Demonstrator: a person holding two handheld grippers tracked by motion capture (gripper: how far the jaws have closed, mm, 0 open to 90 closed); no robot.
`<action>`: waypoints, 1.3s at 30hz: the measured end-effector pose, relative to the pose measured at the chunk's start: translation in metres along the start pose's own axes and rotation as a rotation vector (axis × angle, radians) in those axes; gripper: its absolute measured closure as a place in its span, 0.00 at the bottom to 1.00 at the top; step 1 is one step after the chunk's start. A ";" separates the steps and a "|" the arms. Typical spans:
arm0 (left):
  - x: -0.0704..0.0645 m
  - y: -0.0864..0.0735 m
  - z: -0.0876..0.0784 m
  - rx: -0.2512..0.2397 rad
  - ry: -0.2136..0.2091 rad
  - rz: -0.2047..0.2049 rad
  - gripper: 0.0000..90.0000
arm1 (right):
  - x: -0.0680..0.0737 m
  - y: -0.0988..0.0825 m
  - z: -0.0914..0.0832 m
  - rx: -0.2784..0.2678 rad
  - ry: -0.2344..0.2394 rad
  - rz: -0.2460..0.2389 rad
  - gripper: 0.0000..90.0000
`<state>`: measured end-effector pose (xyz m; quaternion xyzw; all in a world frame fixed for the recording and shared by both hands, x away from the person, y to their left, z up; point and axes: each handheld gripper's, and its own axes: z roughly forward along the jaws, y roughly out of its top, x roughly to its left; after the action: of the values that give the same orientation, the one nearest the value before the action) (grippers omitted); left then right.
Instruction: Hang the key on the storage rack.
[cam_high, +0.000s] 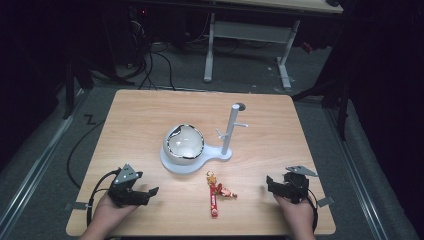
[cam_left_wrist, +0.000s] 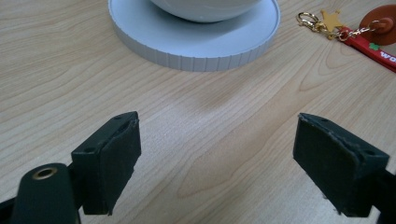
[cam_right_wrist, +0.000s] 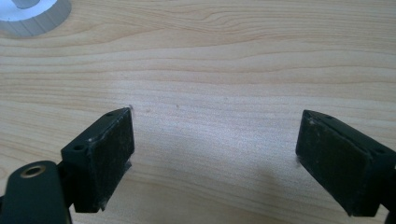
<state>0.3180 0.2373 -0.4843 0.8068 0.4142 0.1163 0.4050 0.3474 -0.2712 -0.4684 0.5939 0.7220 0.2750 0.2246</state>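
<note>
Bright tabletop, dark surroundings, soft focus

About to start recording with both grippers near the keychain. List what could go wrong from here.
1. The red keychain lies flat on the table, its strap thin; open jaws of either the left gripper or the right gripper may scrape wood or slip off it.
2. The white stand sits just behind the keychain, carrying a round bowl; a forward reach could nudge it.
3. Its upright post has thin pegs that the keychain's ring might miss.
</note>
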 end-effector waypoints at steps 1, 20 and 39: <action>0.000 0.000 0.000 0.000 0.000 0.000 0.18 | 0.000 0.000 0.000 0.000 -0.002 -0.005 0.14; -0.003 0.002 0.004 0.010 -0.008 0.011 0.18 | 0.022 0.000 -0.011 -0.029 0.108 -0.085 0.29; 0.000 -0.006 -0.005 0.016 0.011 0.005 0.18 | 0.126 -0.010 -0.004 0.034 0.402 -0.403 0.50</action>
<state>0.3121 0.2419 -0.4853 0.8103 0.4154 0.1182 0.3961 0.3127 -0.1493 -0.4718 0.3756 0.8601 0.3248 0.1170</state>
